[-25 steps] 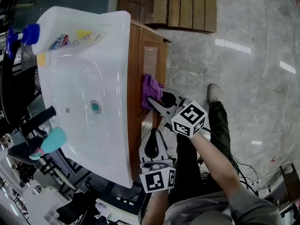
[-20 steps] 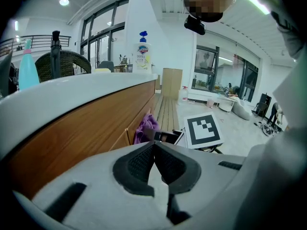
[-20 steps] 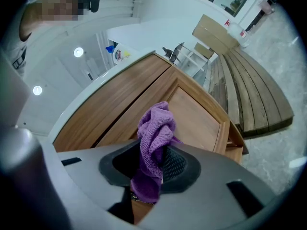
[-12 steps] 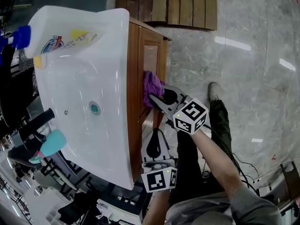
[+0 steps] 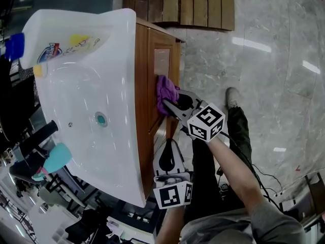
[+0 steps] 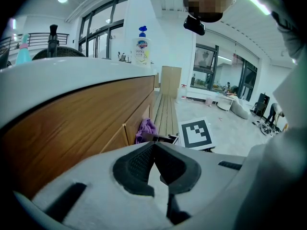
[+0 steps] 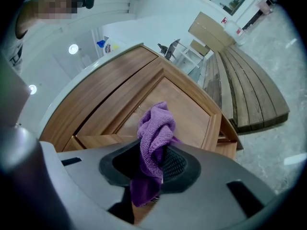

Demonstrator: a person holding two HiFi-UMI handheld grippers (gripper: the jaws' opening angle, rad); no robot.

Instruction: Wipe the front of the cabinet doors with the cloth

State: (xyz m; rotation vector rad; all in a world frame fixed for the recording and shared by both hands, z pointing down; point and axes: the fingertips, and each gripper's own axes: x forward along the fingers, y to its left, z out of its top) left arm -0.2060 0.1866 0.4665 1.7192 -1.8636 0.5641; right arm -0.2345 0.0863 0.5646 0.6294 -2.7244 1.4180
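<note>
View from above of a white sink (image 5: 86, 105) set on a wooden cabinet (image 5: 143, 111), which stands on a glossy grey stone floor (image 5: 269, 80). The right hand-held gripper (image 5: 169, 104) is clamped on a bunched purple cloth (image 5: 164, 92), and the cloth is pressed against the front of a cabinet door (image 5: 162, 65), at the lower edge of its recessed panel. In the right gripper view the cloth (image 7: 154, 145) rises from between the dark ribbed pads and its top fold lies against the brown door (image 7: 184, 107). The left hand-held gripper (image 5: 166, 142) hangs close beside the cabinet front, nearer the person, its tips together with nothing between them (its own view shows the pads meeting at the far end). On the sink's rim are a white spray bottle (image 5: 58, 47) with a blue head, a black tap (image 5: 36, 135) and a teal bottle (image 5: 56, 155). A slatted wooden platform (image 5: 183, 4) lies on the floor beyond the cabinet. The person's shoe (image 5: 232, 98) rests on the floor to the right. The left gripper view shows a bright white room with tall dark-framed windows (image 6: 103, 37) and ceiling lights.
</note>
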